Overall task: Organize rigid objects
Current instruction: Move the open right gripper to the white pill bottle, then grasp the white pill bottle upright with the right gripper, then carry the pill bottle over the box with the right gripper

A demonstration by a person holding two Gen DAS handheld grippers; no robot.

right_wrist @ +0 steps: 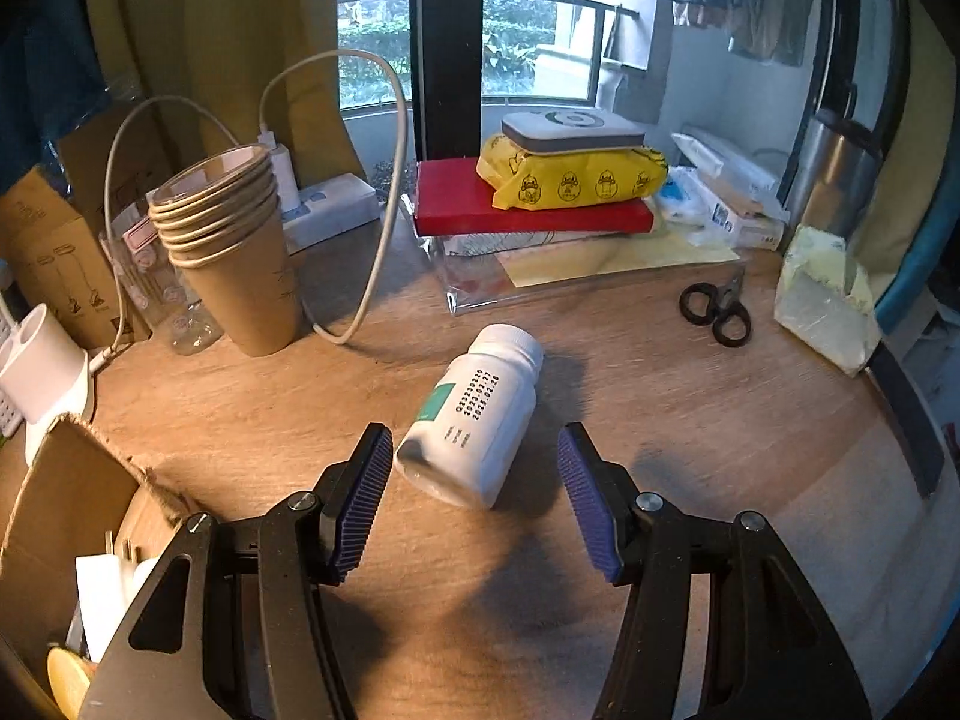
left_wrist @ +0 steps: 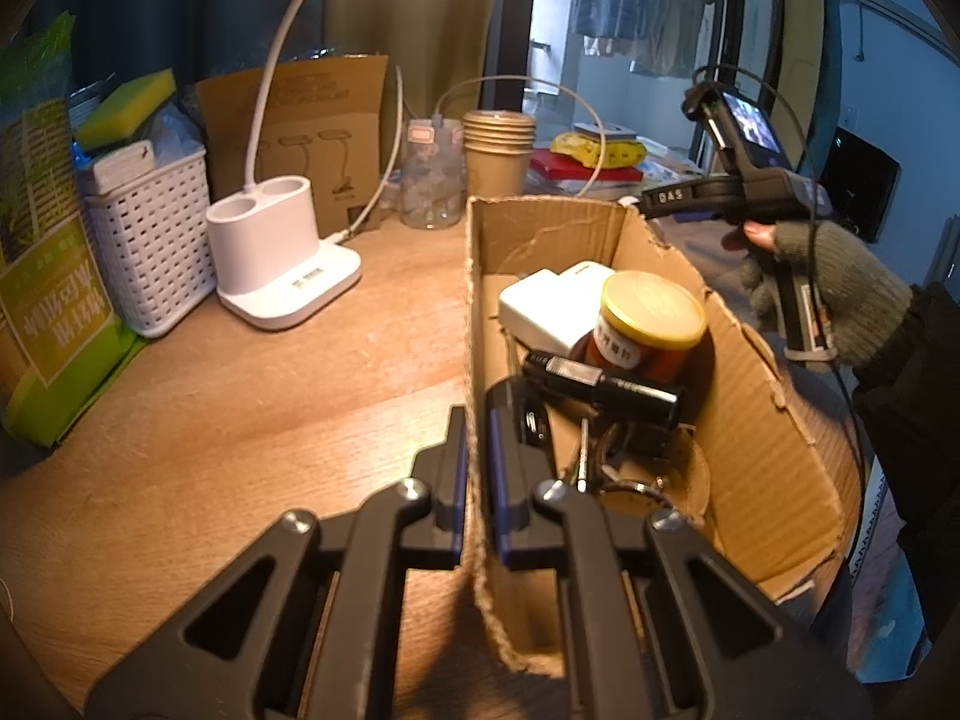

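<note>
A white pill bottle [right_wrist: 480,414] lies on its side on the wooden desk [right_wrist: 690,420]. My right gripper [right_wrist: 474,429] hovers over its base end, open, a pad on either side and neither pressing it. My left gripper [left_wrist: 477,420] is shut on the left wall of an open cardboard box [left_wrist: 750,420], one finger inside and one outside. In the box are a yellow-lidded jar [left_wrist: 651,318], a white charger [left_wrist: 552,306], a black cylinder [left_wrist: 606,387] and some keys. A gloved hand [left_wrist: 840,288] holds the right gripper beyond the box.
Stacked paper cups [right_wrist: 234,252], a looping white cable [right_wrist: 384,210] and a red box [right_wrist: 456,198] under a yellow pack [right_wrist: 576,180] stand behind the bottle. Black scissors [right_wrist: 717,312] lie at the right. A white lamp base [left_wrist: 270,252] and white basket [left_wrist: 150,240] sit left of the cardboard box.
</note>
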